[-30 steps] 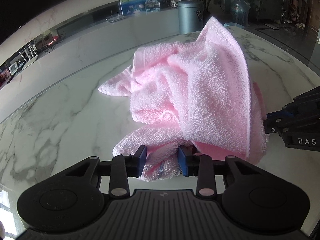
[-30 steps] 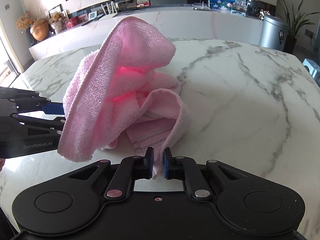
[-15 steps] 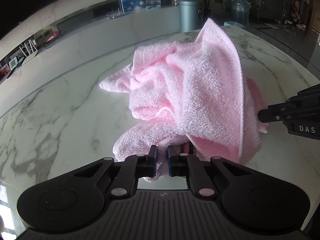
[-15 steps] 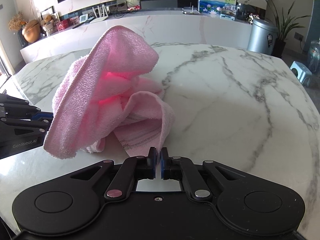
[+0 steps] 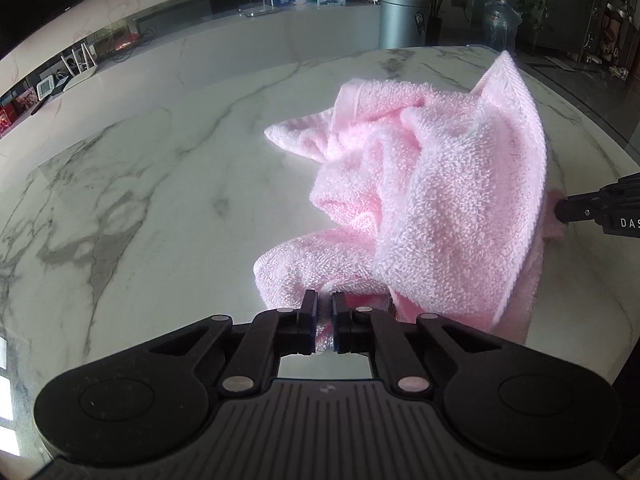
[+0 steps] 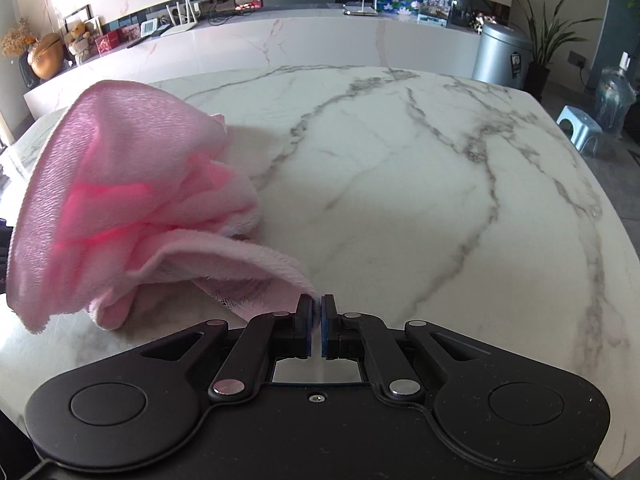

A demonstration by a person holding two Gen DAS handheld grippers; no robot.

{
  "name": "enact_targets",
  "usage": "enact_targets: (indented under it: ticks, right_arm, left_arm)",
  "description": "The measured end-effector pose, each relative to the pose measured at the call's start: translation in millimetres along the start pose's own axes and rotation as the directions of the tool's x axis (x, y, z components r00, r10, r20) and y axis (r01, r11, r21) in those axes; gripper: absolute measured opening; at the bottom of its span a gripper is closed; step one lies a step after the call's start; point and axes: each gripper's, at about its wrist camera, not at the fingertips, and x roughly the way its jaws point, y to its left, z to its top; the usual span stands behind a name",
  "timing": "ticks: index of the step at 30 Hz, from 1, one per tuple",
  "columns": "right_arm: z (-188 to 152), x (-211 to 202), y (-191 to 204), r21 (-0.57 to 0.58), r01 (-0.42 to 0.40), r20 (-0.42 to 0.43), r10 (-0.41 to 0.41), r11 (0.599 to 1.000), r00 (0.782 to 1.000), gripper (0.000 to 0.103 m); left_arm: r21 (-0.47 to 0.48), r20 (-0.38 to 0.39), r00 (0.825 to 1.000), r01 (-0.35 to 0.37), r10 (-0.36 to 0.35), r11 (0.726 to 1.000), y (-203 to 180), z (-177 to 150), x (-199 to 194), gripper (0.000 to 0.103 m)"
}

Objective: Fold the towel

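A crumpled pink towel (image 5: 440, 200) lies heaped on the white marble table (image 5: 160, 200). My left gripper (image 5: 324, 300) is shut on a near edge of the towel. My right gripper (image 6: 316, 302) is shut on another edge of the towel (image 6: 132, 208), which bunches up to its left. In the left wrist view the right gripper (image 5: 600, 212) shows at the right edge, touching the towel's far side. Most of the towel stands in a tall fold between the two grippers.
The marble table (image 6: 440, 200) stretches out to the right. A grey bin (image 6: 504, 56), a plant, a blue stool (image 6: 580, 128) and a water jug stand on the floor beyond it. A long counter (image 6: 280, 40) with small items runs behind.
My left gripper closed on the towel edge. Both grippers moved apart, so the towel now sits right in the left view and left in the right view, its edge stretched.
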Motion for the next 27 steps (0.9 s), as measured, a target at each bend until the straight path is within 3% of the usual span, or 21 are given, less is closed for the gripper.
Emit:
enact_targets:
  ticks: [9,14,16,17,21,27]
  right_arm:
    - [-15.8,-8.9,-4.9,0.012,-0.011,-0.012,0.012,1.0,1.0,0.004]
    - [-15.4,-16.3,-2.2,-0.042,-0.035,0.011,0.036,0.999,0.999,0.018]
    - [-15.2,-19.5,-0.5,-0.089,-0.049,0.018,0.051,0.995,0.999,0.037]
    - [-15.3,-21.2,0.6,-0.112,-0.05,0.023,0.053,0.992,0.998,0.039]
    - [-14.1,-27.2,3.2,-0.17,-0.06,0.029,0.066,0.984,0.997,0.039]
    - [-12.6,-37.8,7.7,-0.157,-0.125,0.021,0.13,0.98,0.991,0.039]
  left_arm:
    - [0.008,0.015,0.999,0.029,-0.029,1.0,-3.8,-5.5,-24.2,0.019]
    - [0.041,0.062,0.998,0.015,-0.018,0.999,-10.1,-2.4,-49.1,0.042]
    - [0.065,0.082,0.996,0.027,-0.032,0.998,-15.2,1.2,-60.4,0.043]
    - [0.078,0.091,0.995,0.04,-0.047,0.996,-18.2,3.3,-65.8,0.045]
    - [0.143,0.12,0.987,0.088,-0.105,0.986,-37.2,10.9,-83.2,0.05]
    - [0.251,0.131,0.975,0.142,-0.178,0.958,-74.8,19.2,-89.7,0.056]
